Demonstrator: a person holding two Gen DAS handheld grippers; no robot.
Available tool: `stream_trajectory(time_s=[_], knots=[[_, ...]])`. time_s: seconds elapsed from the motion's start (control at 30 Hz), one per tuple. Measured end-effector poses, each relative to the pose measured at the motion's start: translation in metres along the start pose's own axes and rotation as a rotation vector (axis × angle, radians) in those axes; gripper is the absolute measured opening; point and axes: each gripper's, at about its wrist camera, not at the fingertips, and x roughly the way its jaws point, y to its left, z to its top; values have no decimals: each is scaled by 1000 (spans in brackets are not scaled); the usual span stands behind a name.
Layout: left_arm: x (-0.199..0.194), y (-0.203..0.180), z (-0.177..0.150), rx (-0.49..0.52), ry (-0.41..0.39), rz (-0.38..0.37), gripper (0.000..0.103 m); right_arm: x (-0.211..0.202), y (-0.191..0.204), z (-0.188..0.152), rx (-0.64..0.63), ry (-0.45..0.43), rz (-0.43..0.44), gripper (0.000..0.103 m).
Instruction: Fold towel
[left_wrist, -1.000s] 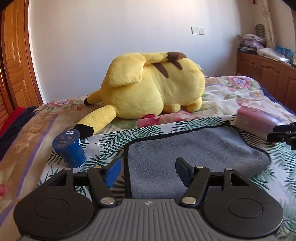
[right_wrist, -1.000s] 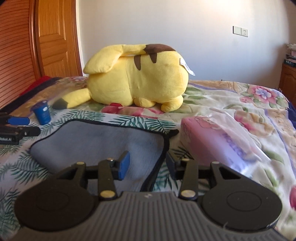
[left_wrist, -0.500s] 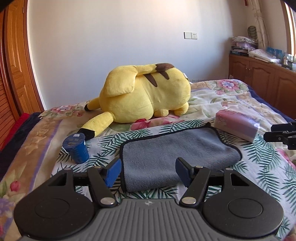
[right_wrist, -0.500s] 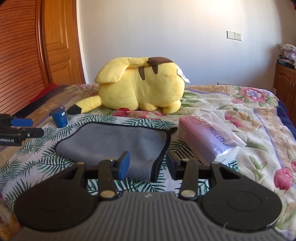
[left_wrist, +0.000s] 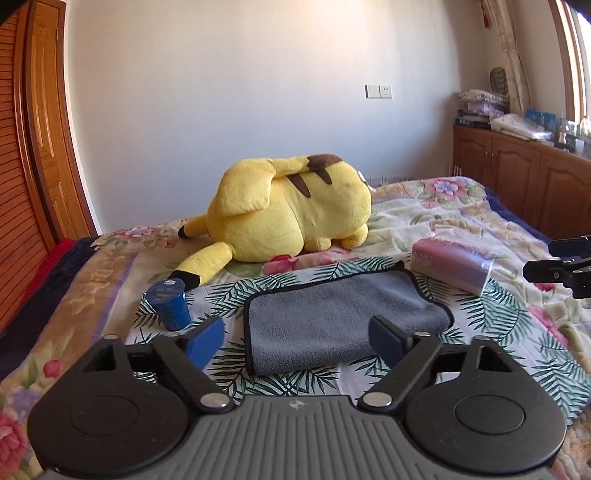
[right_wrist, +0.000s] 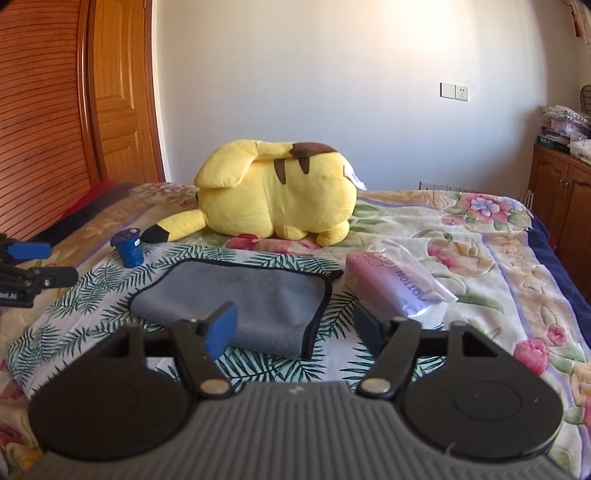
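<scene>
A grey towel with black trim (left_wrist: 332, 317) lies folded flat on the leaf-patterned bedspread; it also shows in the right wrist view (right_wrist: 251, 299). My left gripper (left_wrist: 295, 341) is open and empty, held back from and above the towel's near edge. My right gripper (right_wrist: 295, 326) is open and empty, above the towel's near right corner. The right gripper shows at the right edge of the left wrist view (left_wrist: 561, 266), and the left gripper at the left edge of the right wrist view (right_wrist: 26, 269).
A big yellow plush toy (left_wrist: 288, 214) lies behind the towel. A blue cup (left_wrist: 168, 304) stands to the towel's left. A pink tissue pack (left_wrist: 454, 264) lies to its right. Wooden doors (right_wrist: 55, 110) are at left, a wooden cabinet (left_wrist: 517, 177) at right.
Both grippers have pulled back and up from the towel, which looks smaller and farther. Both jaws have stayed open and empty, and the towel has not moved.
</scene>
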Motion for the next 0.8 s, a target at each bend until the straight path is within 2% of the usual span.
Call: stream_trajectory(time_s=[0.03,0.2,0.3,0.67,0.8], knots=[[-5,-1,1,4,-3,-1,74,-4,1,1,2,-3,-4,85],[-31,-4,7,25,-14,1,87,-24,5,9,13,-16,-10,91],[-45,-8,12,36,-15,28,87,-37,6,15,32,-34,-13,103],[-88,-12,24,-41,-11,24,87,-78,17,36,43,-77,-17,103],[-99,-18,27,-21,-17,45,87,-91,21,38,43,-103,-14,103]])
